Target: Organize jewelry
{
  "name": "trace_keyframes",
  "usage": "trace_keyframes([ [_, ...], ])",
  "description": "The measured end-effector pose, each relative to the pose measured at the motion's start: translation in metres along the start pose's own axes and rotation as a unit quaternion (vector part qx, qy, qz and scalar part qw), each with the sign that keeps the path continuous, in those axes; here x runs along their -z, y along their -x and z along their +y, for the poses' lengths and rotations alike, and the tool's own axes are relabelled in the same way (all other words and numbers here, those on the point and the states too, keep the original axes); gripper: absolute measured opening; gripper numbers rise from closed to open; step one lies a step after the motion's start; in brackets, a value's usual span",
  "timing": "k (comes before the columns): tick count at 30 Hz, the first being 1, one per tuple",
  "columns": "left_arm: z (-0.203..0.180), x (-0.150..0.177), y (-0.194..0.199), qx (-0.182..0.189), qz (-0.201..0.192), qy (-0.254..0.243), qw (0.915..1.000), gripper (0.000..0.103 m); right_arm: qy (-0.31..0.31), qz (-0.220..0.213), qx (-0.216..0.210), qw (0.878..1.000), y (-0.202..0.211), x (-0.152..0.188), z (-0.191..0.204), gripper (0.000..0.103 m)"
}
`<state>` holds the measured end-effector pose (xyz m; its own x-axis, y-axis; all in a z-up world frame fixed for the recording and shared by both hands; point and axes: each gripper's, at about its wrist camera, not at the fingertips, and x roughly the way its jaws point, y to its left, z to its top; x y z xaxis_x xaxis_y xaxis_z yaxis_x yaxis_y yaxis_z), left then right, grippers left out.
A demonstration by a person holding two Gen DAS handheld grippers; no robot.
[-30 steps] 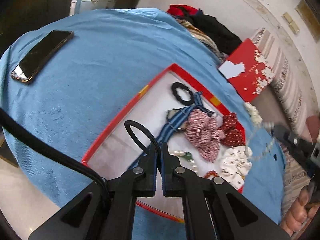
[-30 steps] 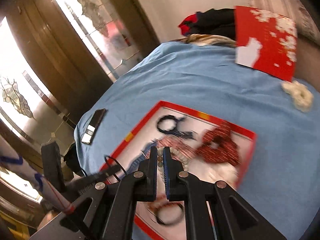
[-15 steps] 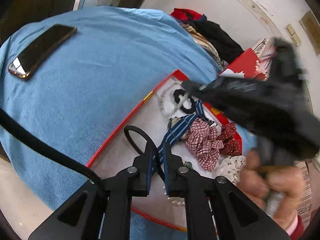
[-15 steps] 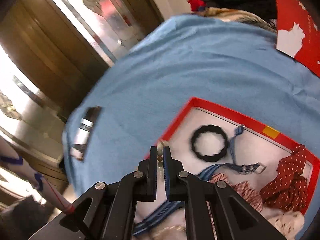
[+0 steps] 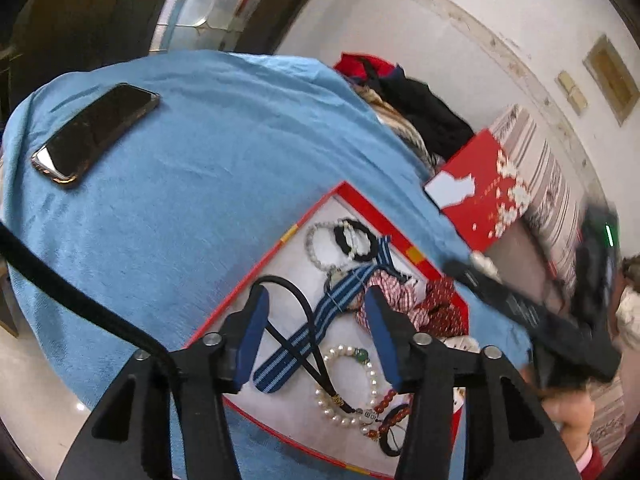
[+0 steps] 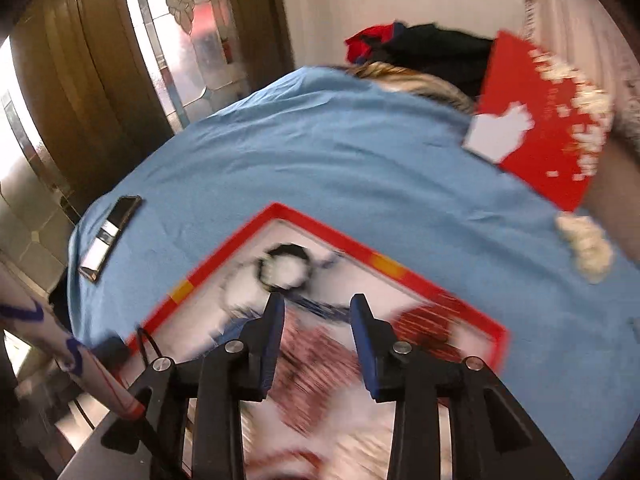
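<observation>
A phone is lying on the blue cloth beside the red-rimmed tray, with a red box behind. Inside the tray, a black cord and striped strap are lying between the left hand-held gripper's parted jaws, which have just been opening, nothing clamped. The right hand-held gripper, tilting downward over the tray, has also just been opening, its jaws standing apart and empty.

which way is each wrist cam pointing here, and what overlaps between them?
Left wrist: sits on the left gripper, looks down into the red tray; own open fingers show, plus the right gripper and a hand.
Right wrist: sits on the right gripper, angled down at the tray, blurred; own open fingers show.
Shared: tray, phone, blue cloth, red box lid.
</observation>
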<state>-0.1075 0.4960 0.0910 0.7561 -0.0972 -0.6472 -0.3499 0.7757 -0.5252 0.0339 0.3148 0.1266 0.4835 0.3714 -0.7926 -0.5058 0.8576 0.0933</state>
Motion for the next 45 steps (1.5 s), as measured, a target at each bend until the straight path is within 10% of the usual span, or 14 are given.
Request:
trace_keyframes([
  [6, 0.0, 0.0, -0.003, -0.016, 0.005, 0.01, 0.9998, 0.053, -0.014, 0.003, 0.052, 0.999, 0.035, 0.05, -0.042, 0.04],
  [15, -0.01, 0.003, -0.005, -0.073, -0.008, -0.016, 0.9972, 0.057, -0.107, 0.027, 0.012, 0.994, 0.033, 0.095, -0.072, 0.042],
  [45, -0.066, 0.03, -0.007, -0.155, -0.037, -0.153, 0.9753, 0.065, -0.083, -0.004, 0.091, 0.992, 0.089, 0.175, -0.08, 0.055],
])
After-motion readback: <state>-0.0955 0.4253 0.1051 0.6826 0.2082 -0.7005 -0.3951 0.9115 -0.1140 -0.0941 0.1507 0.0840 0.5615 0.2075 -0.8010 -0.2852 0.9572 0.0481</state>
